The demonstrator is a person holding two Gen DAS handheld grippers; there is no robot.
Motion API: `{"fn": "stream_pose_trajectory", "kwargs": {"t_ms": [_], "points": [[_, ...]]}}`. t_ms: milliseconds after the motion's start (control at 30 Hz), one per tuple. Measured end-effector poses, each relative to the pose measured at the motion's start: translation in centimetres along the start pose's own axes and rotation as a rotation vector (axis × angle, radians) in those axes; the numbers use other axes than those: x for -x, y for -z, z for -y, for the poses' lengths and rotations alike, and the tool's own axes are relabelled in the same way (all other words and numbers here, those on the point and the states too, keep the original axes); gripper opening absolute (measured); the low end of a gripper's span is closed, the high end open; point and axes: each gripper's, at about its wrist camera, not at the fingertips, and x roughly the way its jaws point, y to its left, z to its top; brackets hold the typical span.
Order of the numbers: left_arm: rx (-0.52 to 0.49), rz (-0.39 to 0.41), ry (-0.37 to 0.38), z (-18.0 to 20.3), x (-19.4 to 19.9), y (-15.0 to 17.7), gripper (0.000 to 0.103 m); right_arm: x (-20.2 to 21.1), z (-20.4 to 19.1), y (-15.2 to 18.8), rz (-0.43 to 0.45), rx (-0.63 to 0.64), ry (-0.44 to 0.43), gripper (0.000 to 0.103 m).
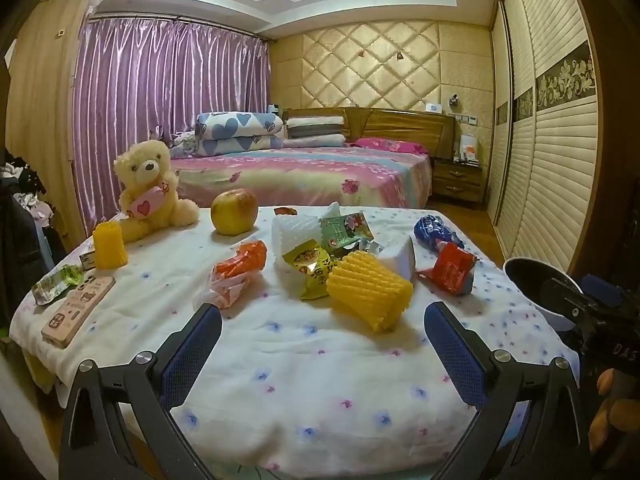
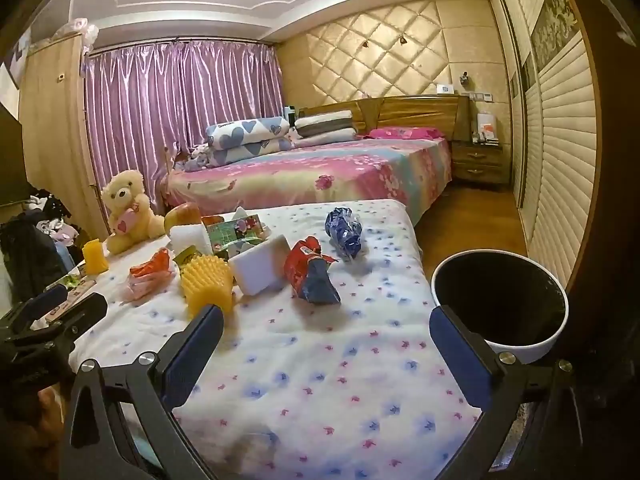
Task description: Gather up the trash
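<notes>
Trash lies on a table under a white flowered cloth (image 1: pixel 280 360): a yellow foam fruit net (image 1: pixel 370 294), an orange wrapper (image 1: pixel 236 270), a yellow-green snack packet (image 1: pixel 310 264), a white foam net (image 1: pixel 294 228), a red wrapper (image 1: pixel 450 266) and a blue wrapper (image 1: pixel 434 230). The yellow net (image 2: pixel 208 284), red wrapper (image 2: pixel 310 274) and blue wrapper (image 2: pixel 344 230) also show in the right wrist view. A white bin with a black inside (image 2: pixel 500 304) stands at the table's right edge. My left gripper (image 1: pixel 322 334) is open and empty short of the yellow net. My right gripper (image 2: pixel 326 342) is open and empty over bare cloth.
A teddy bear (image 1: pixel 150 188), an apple (image 1: pixel 234 212), a second yellow net (image 1: pixel 108 246), a pink remote-like case (image 1: pixel 78 312) and a white block (image 2: pixel 260 266) are on the table. A bed (image 1: pixel 304 172) stands behind, a wardrobe (image 1: pixel 552 140) at the right.
</notes>
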Motion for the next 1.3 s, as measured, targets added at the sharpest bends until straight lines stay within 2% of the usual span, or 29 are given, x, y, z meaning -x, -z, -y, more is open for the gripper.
{"fn": "stream_pose_trajectory", "kwargs": {"t_ms": [1300], "points": [[-0.003,-0.007,0.006,0.17,-0.23,0.11,0.102,0.28,0.00,-0.24,-0.003,-0.024,-0.025,0.103]]}}
